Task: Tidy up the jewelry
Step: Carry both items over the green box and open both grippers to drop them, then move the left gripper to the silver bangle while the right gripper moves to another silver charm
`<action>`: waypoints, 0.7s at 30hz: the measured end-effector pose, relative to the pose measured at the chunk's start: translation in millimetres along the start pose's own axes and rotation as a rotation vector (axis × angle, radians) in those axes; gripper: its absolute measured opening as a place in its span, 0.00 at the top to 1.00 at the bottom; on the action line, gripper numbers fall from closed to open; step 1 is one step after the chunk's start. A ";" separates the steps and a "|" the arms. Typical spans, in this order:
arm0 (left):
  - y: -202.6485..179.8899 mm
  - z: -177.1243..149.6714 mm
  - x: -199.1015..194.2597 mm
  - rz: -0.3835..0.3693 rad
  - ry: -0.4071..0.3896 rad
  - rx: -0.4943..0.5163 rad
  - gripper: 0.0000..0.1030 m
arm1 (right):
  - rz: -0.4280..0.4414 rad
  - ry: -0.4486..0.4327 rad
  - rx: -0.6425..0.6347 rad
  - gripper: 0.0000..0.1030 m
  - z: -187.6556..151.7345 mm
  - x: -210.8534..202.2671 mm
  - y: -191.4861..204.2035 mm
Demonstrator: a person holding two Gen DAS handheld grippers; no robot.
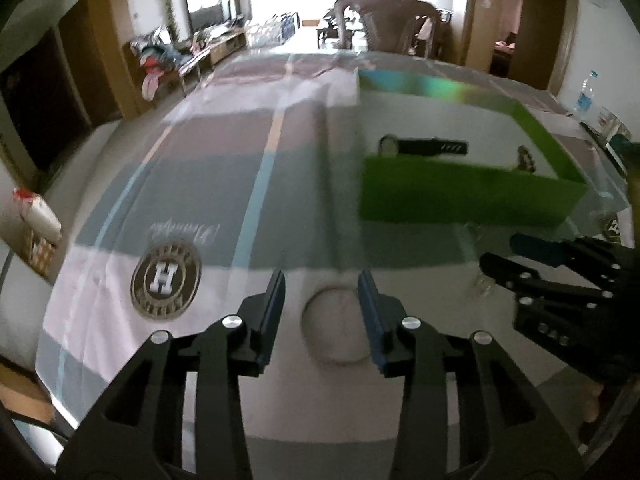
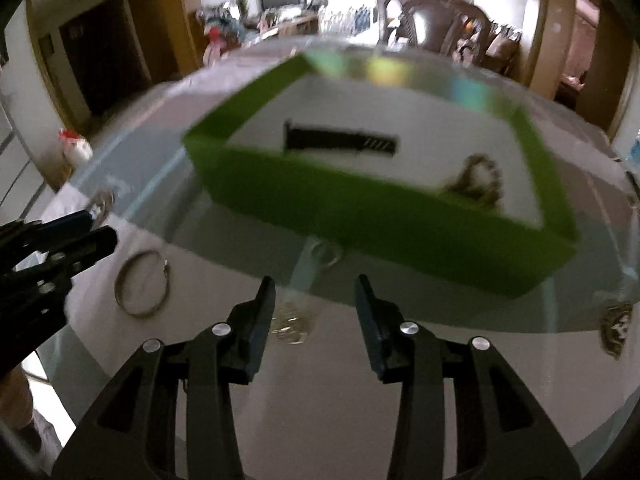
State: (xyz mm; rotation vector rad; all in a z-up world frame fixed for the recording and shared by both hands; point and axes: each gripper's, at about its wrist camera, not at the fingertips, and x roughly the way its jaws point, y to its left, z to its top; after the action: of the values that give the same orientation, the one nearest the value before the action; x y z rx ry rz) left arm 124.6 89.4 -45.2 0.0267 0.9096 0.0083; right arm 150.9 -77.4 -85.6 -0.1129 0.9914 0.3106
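Jewelry is lying near the table's [image 1: 248, 184] front edge: bangle [image 1: 338, 326] framed by my open left gripper [image 1: 322, 316], small piece [image 2: 290, 326] under my open right gripper [image 2: 316, 312]. I'm centring before closing, green box [image 2: 360, 216] behind.

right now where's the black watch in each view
Left wrist: the black watch lies inside the green box, right of centre, upper half.
Right wrist: the watch lies in the box, centre, upper half.
Shared landmark: the box's green front wall.
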 end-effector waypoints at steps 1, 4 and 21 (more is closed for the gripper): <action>2.9 -3.3 0.7 0.002 0.004 -0.003 0.60 | -0.014 0.013 -0.009 0.63 -2.3 4.2 2.8; 8.4 -9.7 3.7 0.007 0.016 0.003 0.57 | -0.025 0.025 -0.022 0.79 -8.9 6.5 5.9; -28.3 -33.0 29.8 -0.085 0.096 0.066 0.61 | -0.084 -0.031 0.172 0.80 -78.1 -40.7 -87.4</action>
State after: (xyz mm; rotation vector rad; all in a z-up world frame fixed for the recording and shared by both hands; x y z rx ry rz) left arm 116.7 62.4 -89.7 0.0497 1.0066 -0.1005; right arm 94.3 -187.1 -98.3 0.0070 0.9756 0.1489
